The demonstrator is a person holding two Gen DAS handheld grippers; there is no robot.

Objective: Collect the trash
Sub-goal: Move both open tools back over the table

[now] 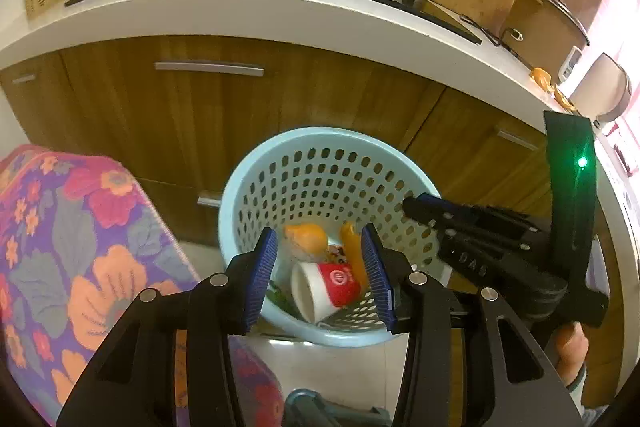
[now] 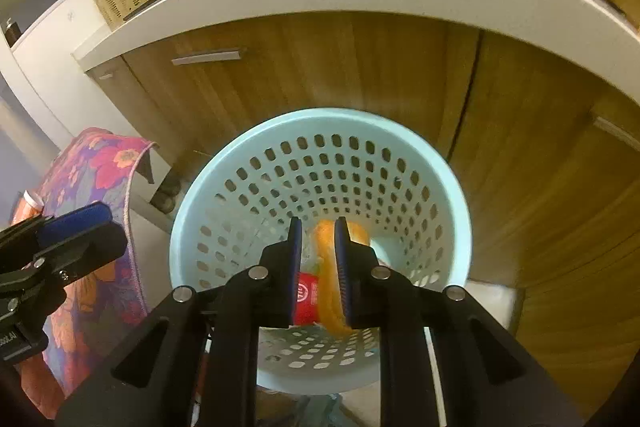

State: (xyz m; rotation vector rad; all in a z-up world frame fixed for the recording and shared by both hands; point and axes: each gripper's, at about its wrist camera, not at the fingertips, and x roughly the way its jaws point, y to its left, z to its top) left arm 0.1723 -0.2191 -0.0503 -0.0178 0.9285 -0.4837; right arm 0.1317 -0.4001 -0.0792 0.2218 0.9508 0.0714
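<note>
Warm, dim indoor light tints my views yellow. Daylight glares white at the right edge of my left view; the fisheye bends the worktop (image 1: 280,7), corners go black.

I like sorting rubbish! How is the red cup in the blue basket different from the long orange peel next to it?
The cup is red and white; the orange peel is all one colour. The cup is a wide, round shape lying on its side, while the orange peel is a thin curved strip. Both are inside the basket.
</note>
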